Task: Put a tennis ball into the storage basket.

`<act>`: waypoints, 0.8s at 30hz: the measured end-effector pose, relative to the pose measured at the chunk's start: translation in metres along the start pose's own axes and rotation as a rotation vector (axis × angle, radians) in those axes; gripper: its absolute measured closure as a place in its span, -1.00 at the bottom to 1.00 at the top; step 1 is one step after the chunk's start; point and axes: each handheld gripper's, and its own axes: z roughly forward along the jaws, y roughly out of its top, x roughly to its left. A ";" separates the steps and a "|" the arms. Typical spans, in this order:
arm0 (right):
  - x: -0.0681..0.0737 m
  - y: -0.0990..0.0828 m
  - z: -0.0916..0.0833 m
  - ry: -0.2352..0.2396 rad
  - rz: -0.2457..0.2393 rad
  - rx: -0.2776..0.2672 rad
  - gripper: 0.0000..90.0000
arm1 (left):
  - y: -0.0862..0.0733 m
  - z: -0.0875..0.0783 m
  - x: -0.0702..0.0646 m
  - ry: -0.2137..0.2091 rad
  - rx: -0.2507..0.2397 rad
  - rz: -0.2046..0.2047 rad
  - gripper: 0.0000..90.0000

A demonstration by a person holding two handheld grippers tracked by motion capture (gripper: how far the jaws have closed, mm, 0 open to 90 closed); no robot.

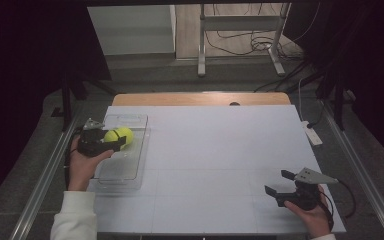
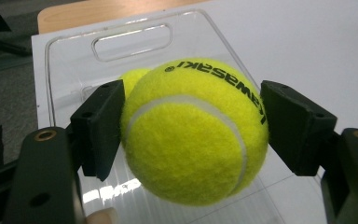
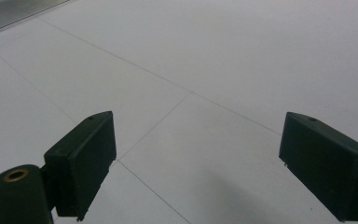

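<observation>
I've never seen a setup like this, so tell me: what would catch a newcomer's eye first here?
The bright yellow tennis ball stands out at once, clamped between the black jaws of the left gripper above a clear plastic tray at the left side of the white table. Its yellow reflection shows in the tray behind it. At the near right, the right gripper sits over bare table with its jaws wide apart and nothing between them.

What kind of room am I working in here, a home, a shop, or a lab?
Most likely a lab or recording setup, not a home. The white table stands between metal rails, dark curtains hang on both sides, and loose cables lie on the floor by a metal stand beyond it.
</observation>
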 end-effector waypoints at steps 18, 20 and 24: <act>0.000 0.000 0.000 0.000 0.001 0.000 -0.74 | -0.010 0.007 0.007 0.004 0.085 0.009 -0.41; 0.000 0.000 0.000 0.000 0.000 0.000 -0.74 | -0.012 0.009 0.007 0.006 0.096 0.010 -0.41; 0.000 0.000 0.000 0.000 0.000 0.000 -0.74 | -0.014 0.011 0.009 0.007 0.117 0.014 -0.41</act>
